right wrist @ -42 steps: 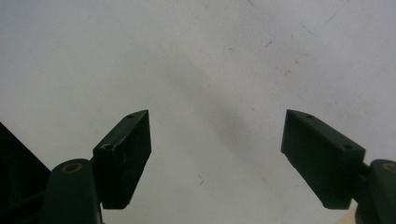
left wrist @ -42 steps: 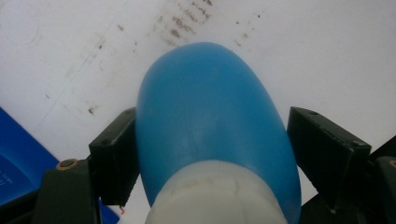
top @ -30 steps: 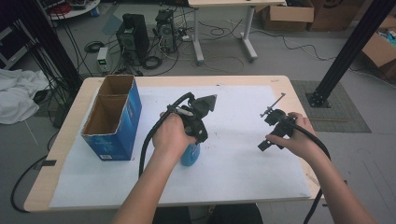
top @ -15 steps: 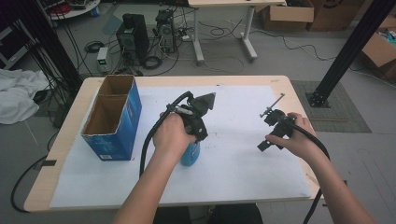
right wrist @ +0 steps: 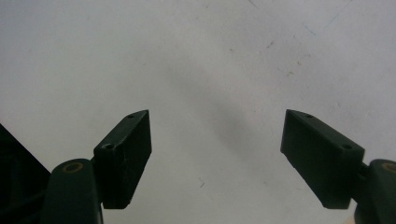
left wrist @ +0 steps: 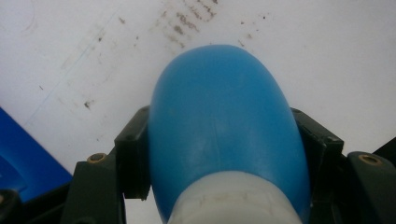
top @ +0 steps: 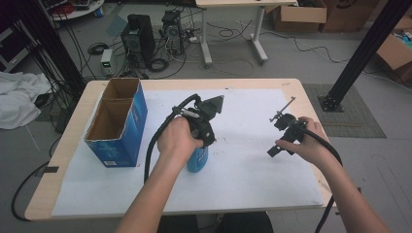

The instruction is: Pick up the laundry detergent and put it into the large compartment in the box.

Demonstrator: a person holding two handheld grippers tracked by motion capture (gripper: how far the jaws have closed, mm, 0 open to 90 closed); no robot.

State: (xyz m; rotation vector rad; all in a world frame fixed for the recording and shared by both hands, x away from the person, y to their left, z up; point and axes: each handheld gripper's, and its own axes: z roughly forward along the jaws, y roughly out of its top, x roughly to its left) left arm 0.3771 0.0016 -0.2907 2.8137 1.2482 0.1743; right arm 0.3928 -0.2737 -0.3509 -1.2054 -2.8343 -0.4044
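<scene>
Fingers (left wrist: 133, 154) of left gripper (top: 199, 127) clamped on both sides of blue bottle (left wrist: 224, 126), mid-bench (top: 291, 85), box (top: 116, 124) at nine o'clock. Right gripper (right wrist: 215, 154) at three o'clock, fingers wide apart over bare white sheet (top: 252, 165), holding nothing. Grasp looks done; carrying to box, if so intended, and release probably left.

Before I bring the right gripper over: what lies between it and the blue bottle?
High view: bare white sheet between right gripper and blue bottle.
</scene>
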